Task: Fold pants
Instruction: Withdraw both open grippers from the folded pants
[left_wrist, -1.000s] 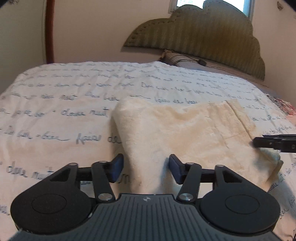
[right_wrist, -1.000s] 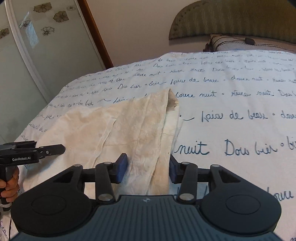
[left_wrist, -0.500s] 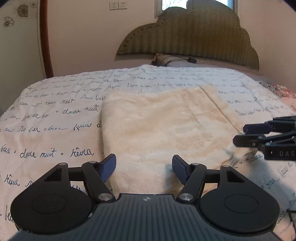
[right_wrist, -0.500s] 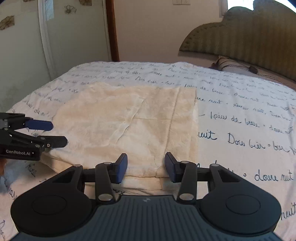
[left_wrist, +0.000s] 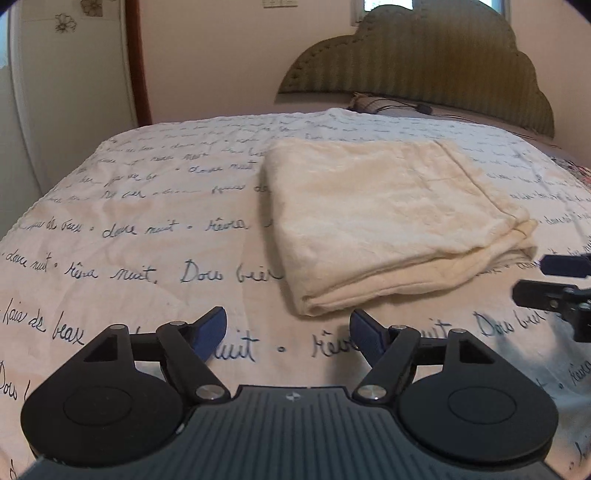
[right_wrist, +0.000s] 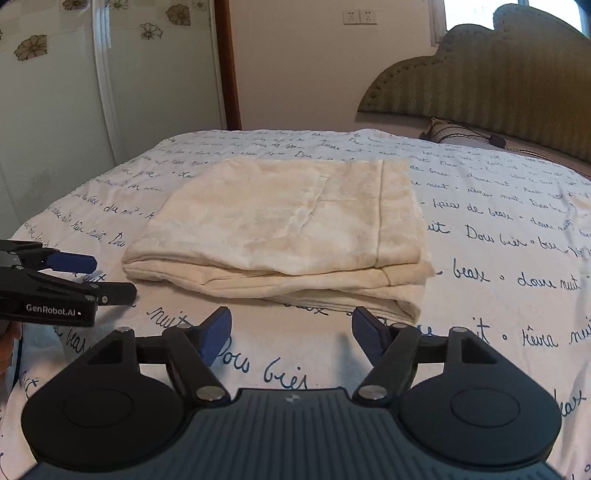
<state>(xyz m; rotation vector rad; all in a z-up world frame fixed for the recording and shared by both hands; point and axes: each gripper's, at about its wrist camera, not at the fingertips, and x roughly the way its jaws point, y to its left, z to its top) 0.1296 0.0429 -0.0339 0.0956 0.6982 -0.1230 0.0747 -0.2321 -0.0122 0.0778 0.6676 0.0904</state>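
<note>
- Two grippers hang over the bedspread (left_wrist: 147, 229) near the bed's front edge, both short of the cloth.
- Cream pants (left_wrist: 384, 218) lie folded into a thick rectangle on the bedspread, layered edges facing the cameras.
- Left gripper (left_wrist: 288, 332) has just been opening; its jaws stand wide with only printed bedspread between them.
- Right gripper (right_wrist: 291, 332) has likewise just been opening; it stands wide, empty, just before the pants' near corner.
- Behind, a padded headboard (left_wrist: 424, 66) rises.
</note>
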